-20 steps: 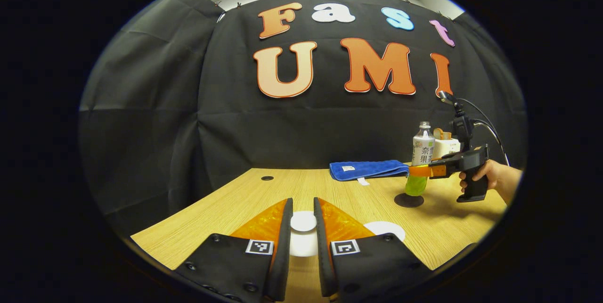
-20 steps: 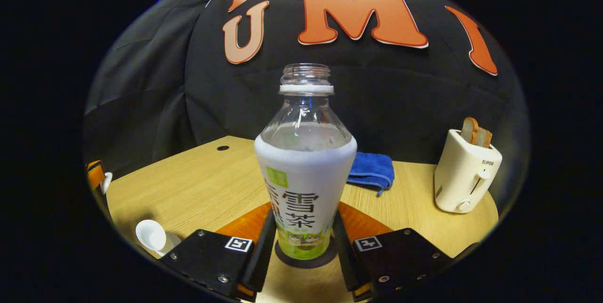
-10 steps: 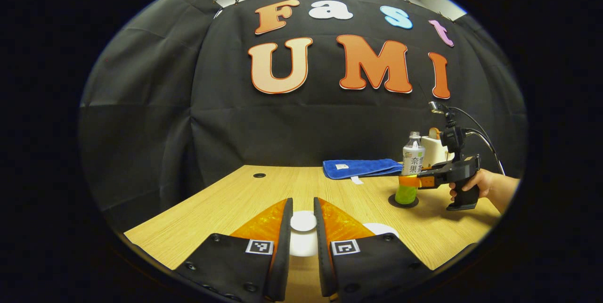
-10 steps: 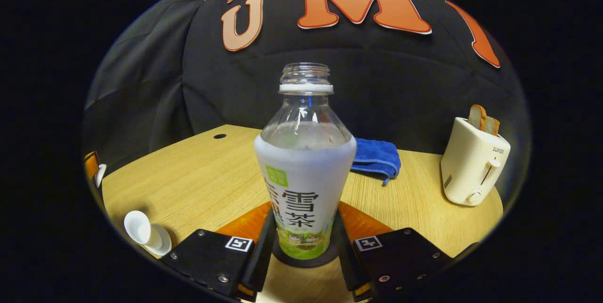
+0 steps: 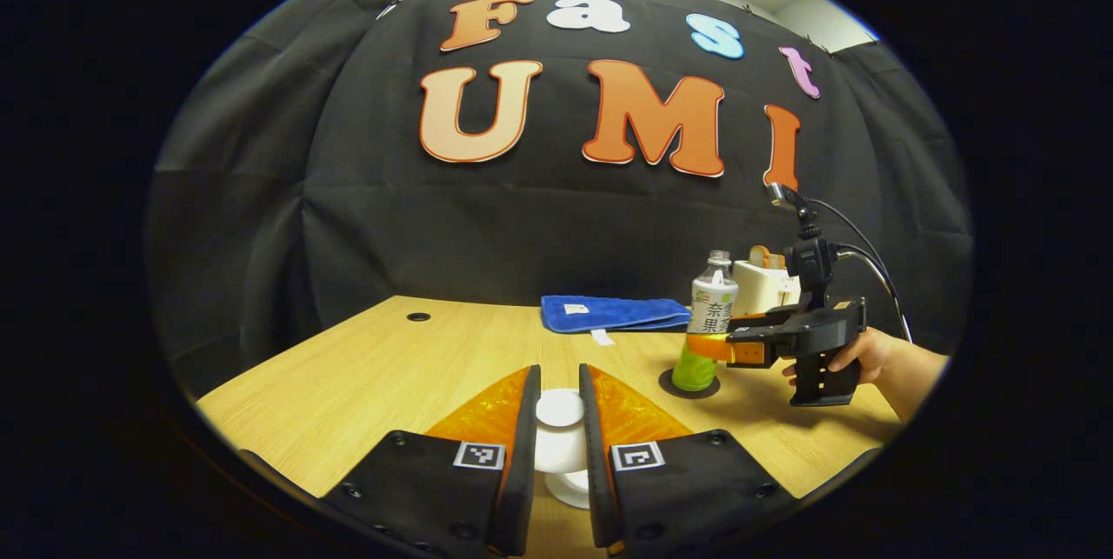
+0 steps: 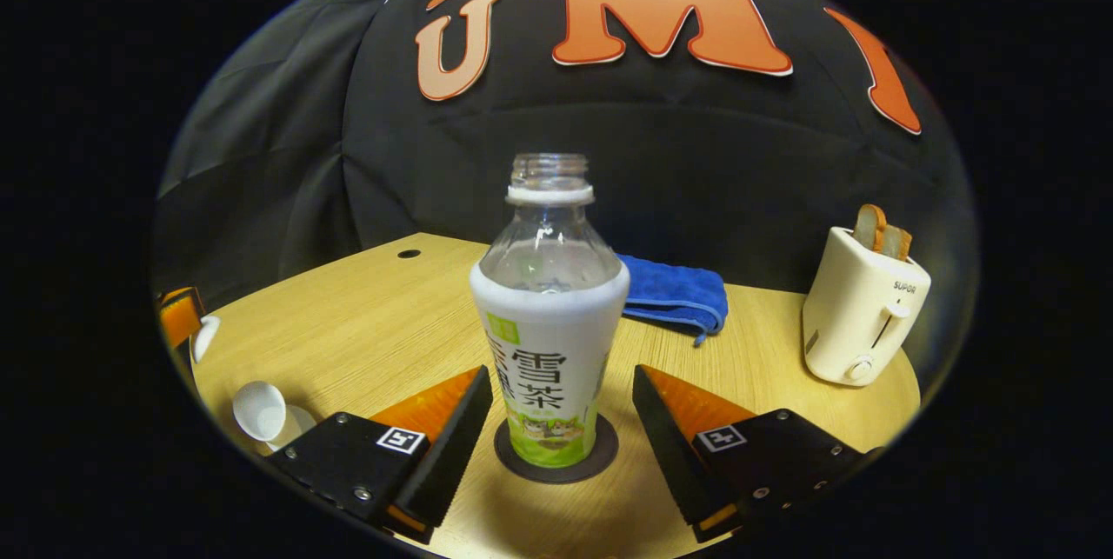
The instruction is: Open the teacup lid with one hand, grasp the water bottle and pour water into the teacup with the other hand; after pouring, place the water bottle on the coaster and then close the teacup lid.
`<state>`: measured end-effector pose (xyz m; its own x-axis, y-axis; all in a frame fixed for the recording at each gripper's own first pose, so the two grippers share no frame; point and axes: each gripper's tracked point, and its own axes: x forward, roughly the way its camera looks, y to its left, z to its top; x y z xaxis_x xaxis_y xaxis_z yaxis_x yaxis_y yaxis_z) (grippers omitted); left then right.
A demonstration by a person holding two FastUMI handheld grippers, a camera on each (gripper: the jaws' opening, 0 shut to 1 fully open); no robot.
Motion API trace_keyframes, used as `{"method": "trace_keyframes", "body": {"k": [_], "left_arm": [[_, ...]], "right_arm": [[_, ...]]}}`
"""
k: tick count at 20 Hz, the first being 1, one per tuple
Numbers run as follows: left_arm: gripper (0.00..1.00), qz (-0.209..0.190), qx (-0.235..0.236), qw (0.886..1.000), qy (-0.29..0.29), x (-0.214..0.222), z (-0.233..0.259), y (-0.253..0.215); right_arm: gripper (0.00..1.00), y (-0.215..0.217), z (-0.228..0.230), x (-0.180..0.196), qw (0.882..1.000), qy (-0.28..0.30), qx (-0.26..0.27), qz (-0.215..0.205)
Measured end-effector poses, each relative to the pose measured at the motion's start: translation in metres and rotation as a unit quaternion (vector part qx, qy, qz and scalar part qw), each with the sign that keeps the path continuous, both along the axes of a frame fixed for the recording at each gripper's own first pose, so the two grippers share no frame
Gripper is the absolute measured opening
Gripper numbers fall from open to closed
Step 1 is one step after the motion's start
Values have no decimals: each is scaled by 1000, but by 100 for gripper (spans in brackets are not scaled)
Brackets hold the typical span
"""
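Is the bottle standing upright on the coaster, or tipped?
Upright. In the right gripper view the water bottle stands straight with its base centred on the dark coaster, and the right gripper is open, fingers clear of it.

bottle [image 6: 549, 342] on coaster [image 6: 556, 453] | cloth [image 6: 674, 294] behind | toaster [image 6: 861, 307] right
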<state>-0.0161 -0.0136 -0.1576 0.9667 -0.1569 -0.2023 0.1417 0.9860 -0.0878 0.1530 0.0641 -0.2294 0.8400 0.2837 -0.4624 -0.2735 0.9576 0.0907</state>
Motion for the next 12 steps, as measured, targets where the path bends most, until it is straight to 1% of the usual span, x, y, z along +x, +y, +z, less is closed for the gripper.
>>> {"method": "trace_keyframes", "body": {"k": [3, 7, 10, 12], "left_arm": [[30, -12, 3, 1000, 21, 2, -20, -15], [30, -24, 16, 999, 37, 1, -40, -28], [30, -27, 25, 998, 52, 0, -56, -32], [30, -27, 34, 997, 58, 1, -62, -32]], "right_arm": [[98, -12, 13, -10, 1000, -21, 3, -10], [97, -24, 24, -24, 999, -28, 17, -19], [97, -32, 30, -31, 999, -43, 15, -25], [97, -35, 31, -38, 999, -44, 17, -28]]}}
